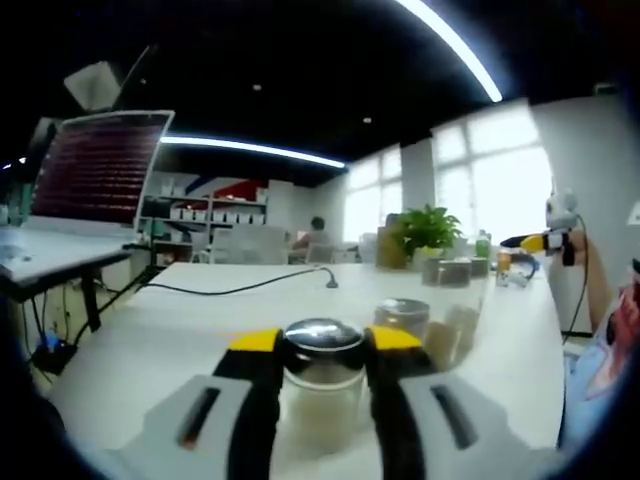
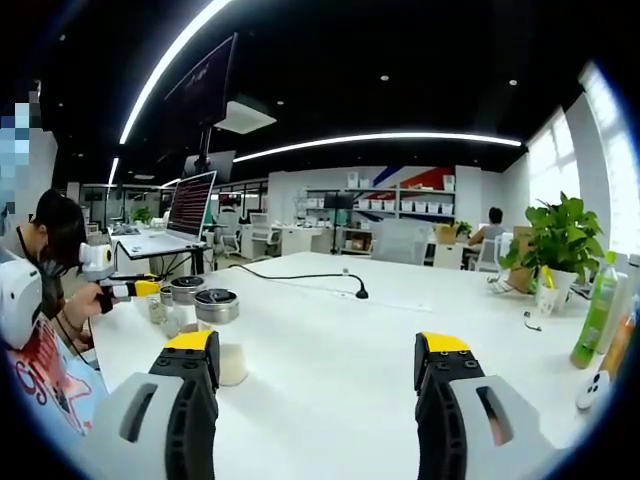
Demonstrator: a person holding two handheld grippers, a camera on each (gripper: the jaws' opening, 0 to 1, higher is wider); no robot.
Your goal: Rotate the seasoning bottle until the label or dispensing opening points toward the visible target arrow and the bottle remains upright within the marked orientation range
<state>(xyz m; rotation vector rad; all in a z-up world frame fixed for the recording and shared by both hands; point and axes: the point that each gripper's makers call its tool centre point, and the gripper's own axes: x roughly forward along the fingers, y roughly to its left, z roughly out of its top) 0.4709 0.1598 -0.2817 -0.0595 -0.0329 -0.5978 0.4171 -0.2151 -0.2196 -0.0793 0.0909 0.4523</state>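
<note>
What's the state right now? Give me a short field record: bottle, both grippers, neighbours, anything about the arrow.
bottle: seasoning bottle, clear glass with a shiny metal cap, upright on the white table
left gripper: left gripper, jaws closed against the bottle's sides just under the cap
right gripper: right gripper, jaws wide apart, nothing between them, above bare table
neighbours: second jar with a metal lid close behind the held bottle
target arrow: cannot make one out
label or opening direction: cannot tell
background: potted plant, black cable

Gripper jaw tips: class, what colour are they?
Yellow on black jaws, best in the right gripper view, on the right gripper.
</note>
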